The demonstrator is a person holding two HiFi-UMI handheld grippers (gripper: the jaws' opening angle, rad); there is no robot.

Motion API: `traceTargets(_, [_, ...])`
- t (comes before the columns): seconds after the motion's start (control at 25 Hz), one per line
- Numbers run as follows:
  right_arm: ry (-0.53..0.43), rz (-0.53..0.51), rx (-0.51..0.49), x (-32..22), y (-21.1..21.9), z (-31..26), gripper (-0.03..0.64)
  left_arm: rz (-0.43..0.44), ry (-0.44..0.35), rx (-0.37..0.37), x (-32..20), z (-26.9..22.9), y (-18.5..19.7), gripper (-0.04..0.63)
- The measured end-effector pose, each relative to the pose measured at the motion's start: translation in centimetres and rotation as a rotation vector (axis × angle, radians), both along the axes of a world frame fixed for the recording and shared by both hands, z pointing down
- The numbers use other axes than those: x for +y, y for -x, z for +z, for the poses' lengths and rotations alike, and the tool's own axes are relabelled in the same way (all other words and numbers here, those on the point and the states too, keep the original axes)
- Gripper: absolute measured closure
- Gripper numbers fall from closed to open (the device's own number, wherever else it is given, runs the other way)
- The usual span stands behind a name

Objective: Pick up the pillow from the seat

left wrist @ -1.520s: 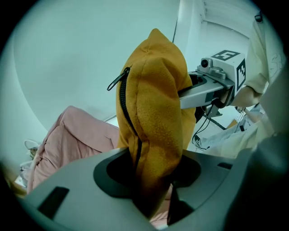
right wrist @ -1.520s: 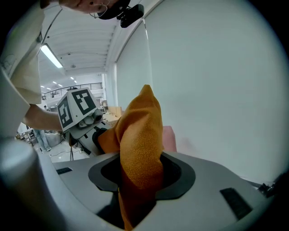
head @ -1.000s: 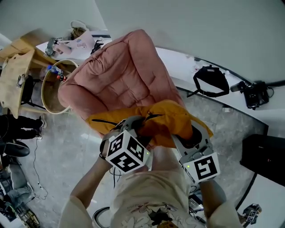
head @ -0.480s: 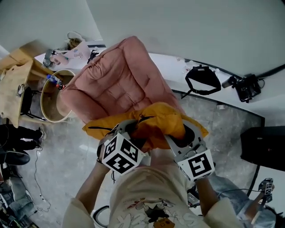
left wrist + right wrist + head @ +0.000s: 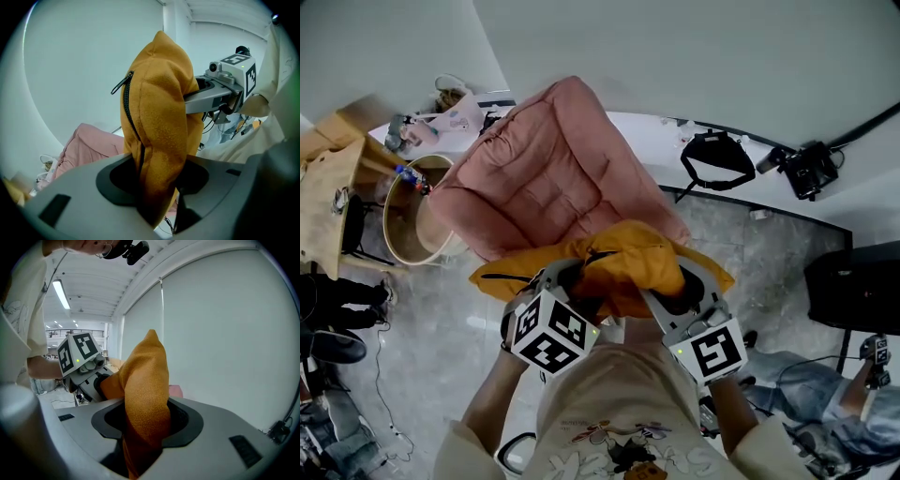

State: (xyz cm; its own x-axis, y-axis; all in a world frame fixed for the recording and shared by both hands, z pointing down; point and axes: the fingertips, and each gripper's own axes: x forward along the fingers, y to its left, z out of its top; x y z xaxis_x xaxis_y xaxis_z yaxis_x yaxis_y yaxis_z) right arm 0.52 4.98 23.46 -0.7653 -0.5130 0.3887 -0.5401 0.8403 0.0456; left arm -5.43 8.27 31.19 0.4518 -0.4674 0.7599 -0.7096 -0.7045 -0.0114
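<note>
An orange-yellow pillow (image 5: 623, 267) with a black zip hangs lifted in front of the pink padded seat (image 5: 548, 173), held between both grippers. My left gripper (image 5: 574, 277) is shut on the pillow's zipped left edge (image 5: 154, 140). On the other side my right gripper (image 5: 670, 286) is shut on the right edge, where the fabric (image 5: 145, 394) is bunched between its jaws. In the left gripper view the right gripper (image 5: 225, 86) shows beyond the pillow. The left gripper's marker cube (image 5: 77, 355) shows in the right gripper view.
A round wooden tub (image 5: 412, 211) and a wooden table (image 5: 328, 183) stand left of the seat. A white ledge (image 5: 722, 141) behind carries a black strap bag (image 5: 712, 155) and a camera (image 5: 806, 169). A black box (image 5: 853, 286) sits at right. A person's legs (image 5: 825, 403) are at lower right.
Both grippers keep their hold on the pillow and have drifted slightly left and toward the person. The view has shifted; legs now show at lower right.
</note>
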Motion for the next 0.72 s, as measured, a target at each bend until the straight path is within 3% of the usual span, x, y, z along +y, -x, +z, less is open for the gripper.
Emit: traceTargets(0.72, [-0.011,-0.031,-0.041,4.1,-4.1,-1.0,0.417,-0.027,-0.014,-0.028,4.1,-1.2,-3.9,0.4])
